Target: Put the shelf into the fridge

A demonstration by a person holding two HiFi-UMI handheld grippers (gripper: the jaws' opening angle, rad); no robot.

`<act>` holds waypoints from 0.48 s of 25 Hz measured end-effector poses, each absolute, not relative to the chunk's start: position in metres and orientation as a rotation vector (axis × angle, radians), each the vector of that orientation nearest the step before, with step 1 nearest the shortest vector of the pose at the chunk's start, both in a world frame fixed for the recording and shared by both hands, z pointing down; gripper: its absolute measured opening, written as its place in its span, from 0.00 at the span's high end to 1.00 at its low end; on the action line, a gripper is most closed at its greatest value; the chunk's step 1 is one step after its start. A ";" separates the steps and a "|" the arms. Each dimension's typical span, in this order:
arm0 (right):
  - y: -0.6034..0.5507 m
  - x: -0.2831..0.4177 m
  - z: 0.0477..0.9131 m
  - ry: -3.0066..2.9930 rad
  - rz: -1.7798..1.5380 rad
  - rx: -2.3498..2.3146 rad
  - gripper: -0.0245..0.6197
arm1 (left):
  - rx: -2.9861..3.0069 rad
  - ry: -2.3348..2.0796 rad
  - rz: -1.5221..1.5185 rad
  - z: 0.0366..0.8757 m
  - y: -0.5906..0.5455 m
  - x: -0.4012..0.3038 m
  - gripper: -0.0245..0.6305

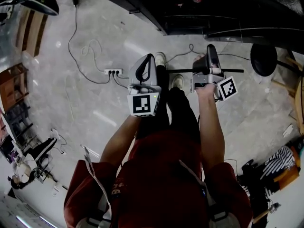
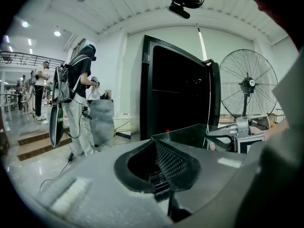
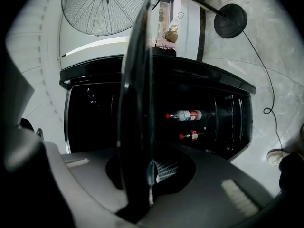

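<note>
The shelf point(image 3: 135, 103) is a thin pane of dark glass, seen edge-on in the right gripper view. My right gripper point(image 3: 147, 175) is shut on its near rim. In the left gripper view the shelf point(image 2: 190, 134) lies flat at waist height, with the right gripper point(image 2: 237, 133) at its right edge. The black fridge point(image 2: 175, 89) stands ahead with its door swung open. In the head view it is the dark block point(image 1: 190, 13) at the top. My left gripper point(image 1: 148, 57) is held beside the right gripper point(image 1: 209, 47), shut, with nothing between its jaws point(image 2: 164, 167).
Two bottles point(image 3: 187, 115) lie inside the fridge. A big floor fan point(image 2: 247, 82) stands right of it, its round base point(image 1: 263, 58) near my right arm. A power strip point(image 1: 113, 72) and cables lie on the floor at the left. A person point(image 2: 78, 103) stands far left.
</note>
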State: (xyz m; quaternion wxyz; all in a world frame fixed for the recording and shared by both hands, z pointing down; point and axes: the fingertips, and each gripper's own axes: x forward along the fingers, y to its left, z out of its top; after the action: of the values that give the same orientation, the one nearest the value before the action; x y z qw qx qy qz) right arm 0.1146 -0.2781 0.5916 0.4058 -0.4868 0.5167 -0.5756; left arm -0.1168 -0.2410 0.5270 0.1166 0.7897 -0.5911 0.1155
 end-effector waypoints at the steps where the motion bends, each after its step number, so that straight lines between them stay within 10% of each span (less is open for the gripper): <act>1: -0.281 0.114 0.595 1.302 -1.452 -1.230 0.95 | 2.312 -1.731 0.342 0.529 -0.242 -0.118 0.95; 12: -0.320 0.107 0.626 1.241 -1.424 -1.228 0.95 | 2.281 -1.711 0.351 0.544 -0.250 -0.128 0.95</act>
State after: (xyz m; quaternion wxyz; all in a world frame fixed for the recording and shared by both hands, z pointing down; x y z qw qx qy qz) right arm 0.1068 -0.3200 0.6264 0.4297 -0.4922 0.4975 -0.5706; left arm -0.1284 -0.2499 0.5441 0.1338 0.7867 -0.5903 0.1212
